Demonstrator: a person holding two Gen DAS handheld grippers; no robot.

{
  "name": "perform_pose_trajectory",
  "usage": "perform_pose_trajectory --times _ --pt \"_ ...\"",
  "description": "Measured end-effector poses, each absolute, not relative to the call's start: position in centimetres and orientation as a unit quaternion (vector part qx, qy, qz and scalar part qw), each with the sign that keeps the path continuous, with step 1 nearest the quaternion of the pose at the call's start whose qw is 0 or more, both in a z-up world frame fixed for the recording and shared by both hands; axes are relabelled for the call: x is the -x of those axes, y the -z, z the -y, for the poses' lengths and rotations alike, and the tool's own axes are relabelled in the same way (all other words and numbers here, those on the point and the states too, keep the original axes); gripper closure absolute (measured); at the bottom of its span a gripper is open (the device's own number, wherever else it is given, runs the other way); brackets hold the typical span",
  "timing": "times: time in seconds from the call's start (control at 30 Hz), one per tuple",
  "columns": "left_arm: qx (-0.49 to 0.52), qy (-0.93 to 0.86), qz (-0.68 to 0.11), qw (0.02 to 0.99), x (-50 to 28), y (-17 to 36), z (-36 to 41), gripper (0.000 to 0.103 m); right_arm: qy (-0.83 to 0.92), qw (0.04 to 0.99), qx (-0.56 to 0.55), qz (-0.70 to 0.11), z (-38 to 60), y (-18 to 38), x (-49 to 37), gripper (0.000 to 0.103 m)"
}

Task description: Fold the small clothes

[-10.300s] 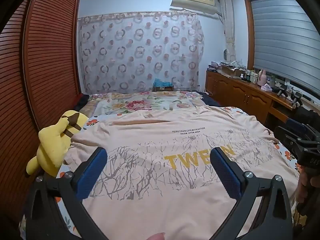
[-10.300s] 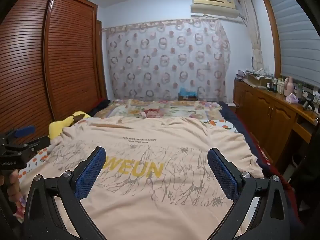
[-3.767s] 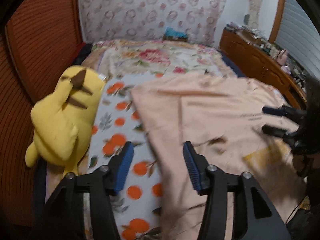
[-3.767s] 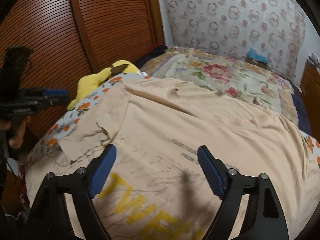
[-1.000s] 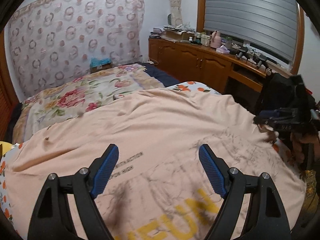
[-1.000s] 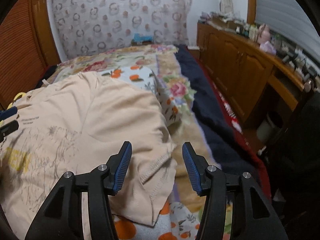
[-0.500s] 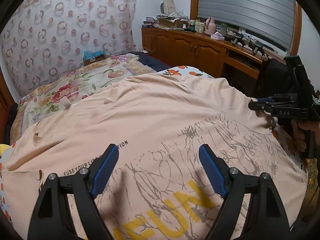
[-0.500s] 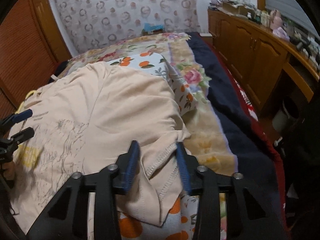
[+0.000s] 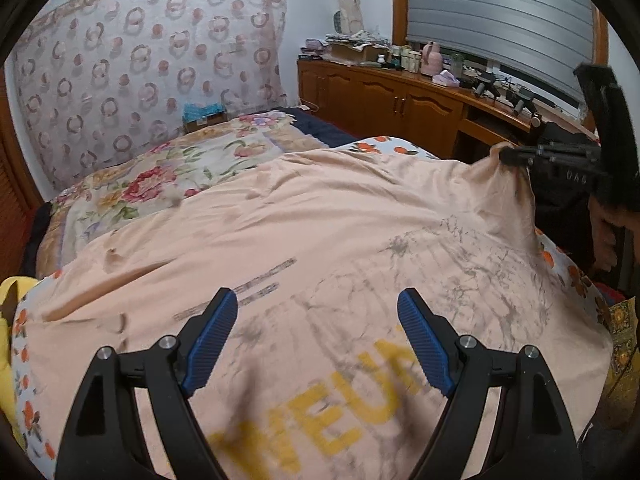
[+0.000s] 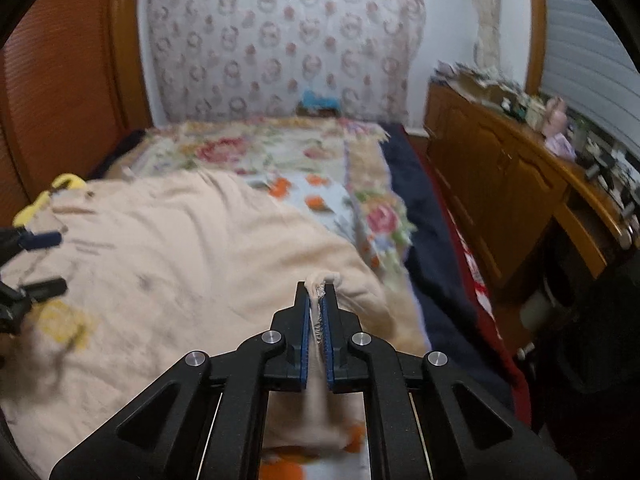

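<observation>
- Right wrist view: the right gripper (image 10: 318, 300) has just been closing, and its jaws are now pinched on the sleeve hem of the T-shirt (image 10: 180, 248), with a tuft of cloth poking out above the pads. I judge this hold is meant to carry the sleeve inward for a fold.
- From the left wrist camera, the same pinch pulls the cloth into a raised peak at the shirt's right side, so the fabric there is off the bed.
- The left gripper (image 9: 318, 336) hangs over the printed chest with its jaws spread wide and nothing between them; it seems to be waiting for its own corner.
- The T-shirt lies spread print-up across the bed (image 9: 168, 168), over an orange-patterned sheet and a flowered blanket.
- A yellow plush toy (image 9: 10, 320) sits at the bed's left edge.
- Beyond stand a patterned curtain (image 9: 152, 60), a cluttered wooden cabinet (image 9: 400, 96) under a shuttered window, and a slatted wardrobe (image 10: 68, 80).
</observation>
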State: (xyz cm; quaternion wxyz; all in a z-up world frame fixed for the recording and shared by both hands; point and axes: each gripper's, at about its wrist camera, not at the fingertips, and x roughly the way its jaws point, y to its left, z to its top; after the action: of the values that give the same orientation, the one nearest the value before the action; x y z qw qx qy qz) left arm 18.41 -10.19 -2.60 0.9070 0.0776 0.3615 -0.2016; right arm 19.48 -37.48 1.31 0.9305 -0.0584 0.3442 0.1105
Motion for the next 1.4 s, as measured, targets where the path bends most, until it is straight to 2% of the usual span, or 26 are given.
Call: perform_pose_trajectory --times 0.2,0.33,0.4,0.47,0.63,0.97,1.13,1.4 --pt "-0.064 0.166 -0.355 0.918 -17.1 1.8 6.6 0.02 -0.194 0.925 0.07 -0.319 31.2 -3.3 -19.4 0.1" --pt "-0.05 0.147 -0.353 0.923 -16.6 1.8 4.6 0.02 -0.253 0.903 0.062 -0.342 26.3 -1.9 -19.1 0.098" --pt "-0.041 0.14 -0.356 0.923 -16.4 1.9 3.8 0.02 -0.262 0.893 0.075 -0.358 24.5 -0.7 -18.9 0.089" --pt "-0.037 0.138 -0.358 0.923 -16.4 2.0 3.4 0.02 -0.262 0.888 0.084 -0.367 23.6 0.2 -18.9 0.087" --pt "-0.04 0.145 -0.364 0.919 -16.5 2.4 3.9 0.02 -0.229 0.901 0.065 -0.362 26.3 -0.3 -19.0 0.068" --pt "-0.053 0.166 -0.366 0.914 -16.7 2.9 5.9 0.02 -0.162 0.902 0.044 -0.399 32.6 1.1 -18.6 0.067" --pt "-0.049 0.165 -0.371 0.912 -16.8 3.0 5.7 0.02 -0.162 0.888 0.057 -0.427 32.4 2.6 -18.9 0.067" --pt "-0.047 0.16 -0.376 0.912 -16.6 3.4 4.9 0.02 -0.158 0.894 0.064 -0.415 32.2 2.3 -19.4 0.067"
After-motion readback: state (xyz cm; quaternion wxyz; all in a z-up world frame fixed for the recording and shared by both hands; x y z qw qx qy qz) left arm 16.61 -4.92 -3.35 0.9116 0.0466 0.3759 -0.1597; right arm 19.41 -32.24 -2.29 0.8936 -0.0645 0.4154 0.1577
